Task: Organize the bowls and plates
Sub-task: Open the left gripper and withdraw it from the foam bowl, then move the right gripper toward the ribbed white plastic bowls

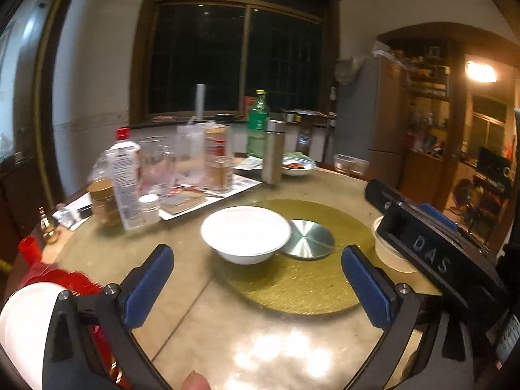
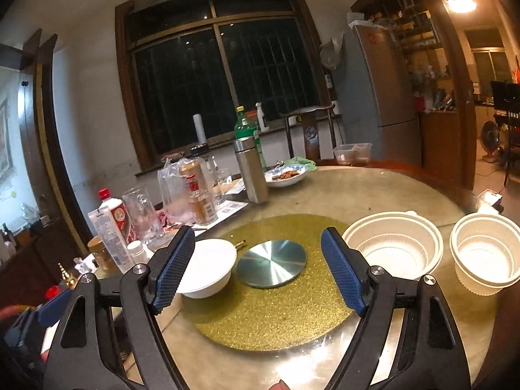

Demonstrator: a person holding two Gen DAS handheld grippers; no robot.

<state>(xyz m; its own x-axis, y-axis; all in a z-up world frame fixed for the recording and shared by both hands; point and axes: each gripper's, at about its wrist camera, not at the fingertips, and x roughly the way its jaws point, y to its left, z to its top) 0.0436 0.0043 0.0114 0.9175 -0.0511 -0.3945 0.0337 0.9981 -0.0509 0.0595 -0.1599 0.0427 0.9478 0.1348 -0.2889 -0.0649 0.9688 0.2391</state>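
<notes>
Round marble-look table in a dim dining room, dark barred window behind, clutter of bottles and jars along the far left edge. A gold glitter placemat lies mid-table with a brushed metal disc on it. My left gripper stands wide open, nothing between its blue pads; a white bowl sits upright just ahead, on the mat's edge, its rim overlapping the disc. My right gripper is also open and empty, hovering above the mat. To its right stand two ribbed white plastic bowls: the wider one beside the mat, the narrower, taller one just right of it, apart. A blue-patterned dish of food sits far back.
</notes>
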